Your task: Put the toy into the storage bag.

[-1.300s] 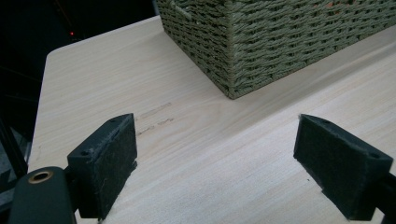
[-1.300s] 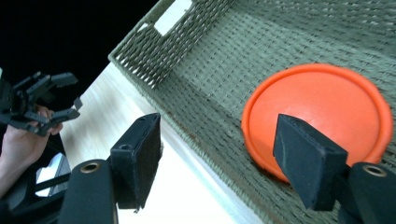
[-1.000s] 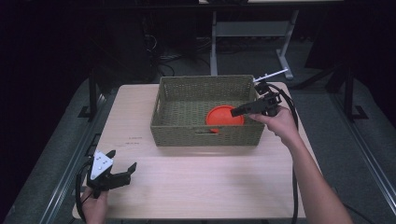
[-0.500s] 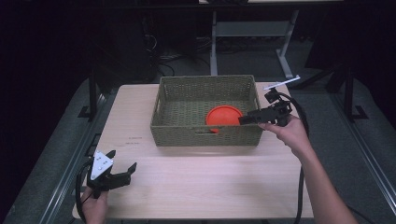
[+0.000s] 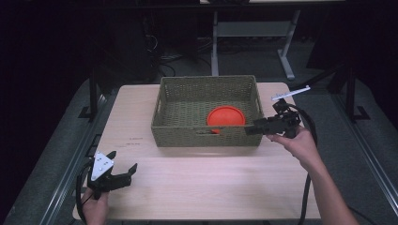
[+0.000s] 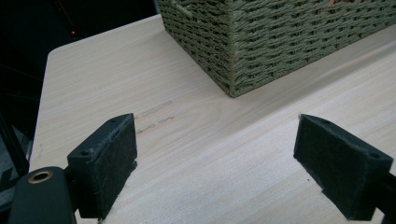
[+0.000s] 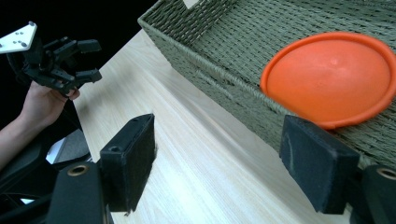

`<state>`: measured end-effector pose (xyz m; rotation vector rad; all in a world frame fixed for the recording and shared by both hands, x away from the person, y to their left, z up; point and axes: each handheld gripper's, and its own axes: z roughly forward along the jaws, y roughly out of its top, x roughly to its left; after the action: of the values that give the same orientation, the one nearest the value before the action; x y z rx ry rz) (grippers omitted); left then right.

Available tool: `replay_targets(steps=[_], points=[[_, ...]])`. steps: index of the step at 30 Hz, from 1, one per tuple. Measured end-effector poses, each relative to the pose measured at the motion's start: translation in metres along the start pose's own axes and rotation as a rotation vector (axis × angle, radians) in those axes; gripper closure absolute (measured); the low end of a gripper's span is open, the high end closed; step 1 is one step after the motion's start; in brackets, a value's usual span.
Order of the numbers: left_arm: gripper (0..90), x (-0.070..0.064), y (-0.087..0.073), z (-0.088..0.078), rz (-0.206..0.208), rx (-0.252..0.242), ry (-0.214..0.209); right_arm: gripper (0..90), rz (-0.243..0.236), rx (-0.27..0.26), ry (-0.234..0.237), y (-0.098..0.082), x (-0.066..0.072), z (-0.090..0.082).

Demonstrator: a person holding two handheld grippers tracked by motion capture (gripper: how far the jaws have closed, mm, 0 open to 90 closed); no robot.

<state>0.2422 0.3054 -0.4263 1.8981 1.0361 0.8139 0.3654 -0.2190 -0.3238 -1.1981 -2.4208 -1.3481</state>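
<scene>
- Drawn back since the earlier frame: right gripper [image 5: 251, 130], over the orange disc [image 5: 226, 118] a second ago, now outside the basket [image 5: 206, 86] at its right near corner, centre right of the high view; jaws have just been opening, nothing between them.
- Left gripper [image 5: 123, 169] parked at lower left of the high view, jaws wide and empty above the desk [image 5: 211, 183].
- Disc lying in the basket's right near part, leaning slightly against the near wall; in the right gripper view, at upper right [image 7: 329, 77], just beyond the woven wall [image 7: 224, 88].
- Likely light, stiff plastic with a smooth, rather slippery dome; not fragile by the look of it.
- Best hold probably the raised rim on its far, free side, one pad over and one under; near edge crowded by the wall.
- Round, so no long axis; dome facing up, tipped a little toward the far side of the basket.
</scene>
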Motion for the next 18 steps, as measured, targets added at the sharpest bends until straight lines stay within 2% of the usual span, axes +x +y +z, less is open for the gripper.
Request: replay_targets(steps=[8,18], points=[[12.8,0.0,0.0,0.0,0.001,0.0,0.002,25.6,-0.015,-0.007,0.008,-0.017,0.005,-0.005],[12.8,-0.001,0.0,0.0,0.003,0.003,0.003,23.0,-0.015,-0.018,0.006,-0.034,0.004,-0.007]])
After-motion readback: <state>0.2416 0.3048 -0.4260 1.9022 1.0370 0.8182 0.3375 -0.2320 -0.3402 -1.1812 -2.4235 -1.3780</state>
